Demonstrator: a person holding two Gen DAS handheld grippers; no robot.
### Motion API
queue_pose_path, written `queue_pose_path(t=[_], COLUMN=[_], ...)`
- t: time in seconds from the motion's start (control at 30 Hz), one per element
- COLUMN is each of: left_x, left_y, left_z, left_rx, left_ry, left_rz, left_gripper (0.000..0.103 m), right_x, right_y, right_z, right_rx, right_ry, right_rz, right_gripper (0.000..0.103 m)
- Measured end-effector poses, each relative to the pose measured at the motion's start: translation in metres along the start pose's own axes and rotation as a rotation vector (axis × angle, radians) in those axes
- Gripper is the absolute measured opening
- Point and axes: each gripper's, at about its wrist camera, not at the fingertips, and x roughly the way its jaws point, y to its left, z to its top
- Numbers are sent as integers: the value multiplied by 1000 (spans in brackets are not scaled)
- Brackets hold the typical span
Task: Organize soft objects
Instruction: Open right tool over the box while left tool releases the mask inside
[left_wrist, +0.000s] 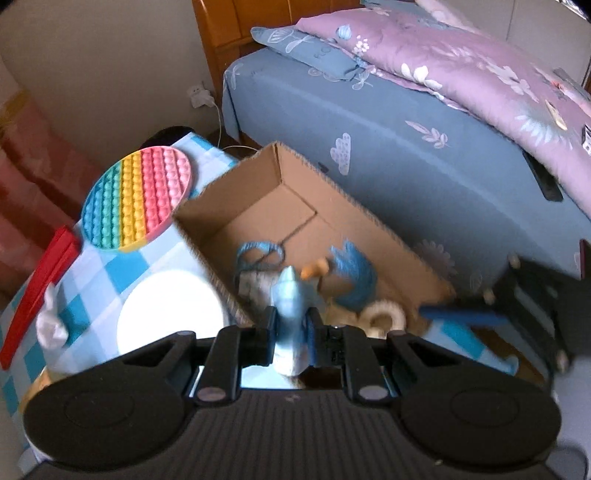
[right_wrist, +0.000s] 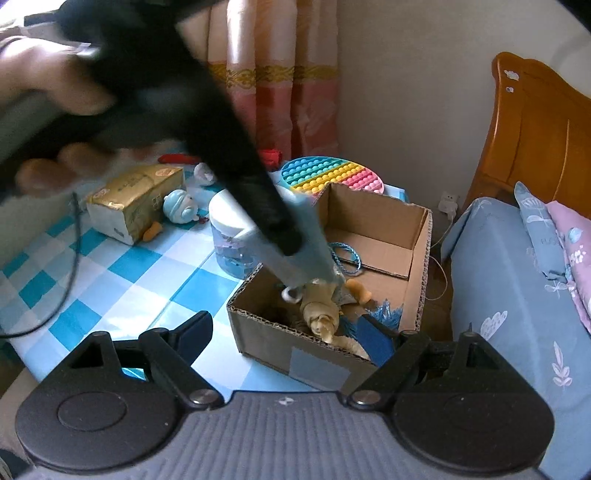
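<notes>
My left gripper (left_wrist: 290, 328) is shut on a light blue soft toy (left_wrist: 291, 306) and holds it over the near end of the open cardboard box (left_wrist: 295, 173). The right wrist view shows the same toy (right_wrist: 310, 236) hanging above the box (right_wrist: 421, 251) from the left gripper (right_wrist: 288, 240). Inside the box lie a blue cord (left_wrist: 260, 254), a blue tassel (left_wrist: 354, 273), an orange piece (left_wrist: 314, 269) and a cream ring (left_wrist: 382, 317). My right gripper (right_wrist: 295, 332) is open and empty at the box's near side.
The box stands on a blue-checked table (right_wrist: 122, 266) beside a bed (left_wrist: 406, 147). On the table are a rainbow pop mat (left_wrist: 136, 197), a white lidded jar (right_wrist: 229, 229), a tissue pack (right_wrist: 136, 203), a small blue doll (right_wrist: 181, 206) and a red object (left_wrist: 37, 291).
</notes>
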Motion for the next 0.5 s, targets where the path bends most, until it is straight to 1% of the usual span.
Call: queue_pose_path(t=[0.1,0.17,0.23,0.27,0.3,0.33,0.37,0.4,0.43,0.5], left_x=[13,18,23,24,25,26,23,19,13,3], left_y=[-1,4,9,10,11,12,12,13,13,14], left_z=[15,23,26,26,24,23,21,18,14,10], left_rx=[-9,-39,-66,-78,-91,-99,-104,-105,-104,-115], left_ry=[-3,-25,-41,-37,-27,-23,-32,-56,-75,-89], left_rz=[22,32,23,26,31,38,45,51,60,57], left_gripper=[15,15,20,30,49,61,80,84,84,84], right_x=[-1,-1,-1,-1,-2,-2,-4,-4,-5,-6], right_y=[-2,-3,-3,-3,-1,-1,0,1,1,3], right_z=[0,0,-1,-2,-2,-2,-2,-1,0,0], right_rx=[8,11,14,13,10,7,4,1,-1,-3], right_ry=[-4,-3,0,1,1,0,-2,-4,-7,-12], right_rz=[1,1,2,2,4,4,4,7,10,9], right_gripper=[89,89,89,89,89,89,89,90,91,91])
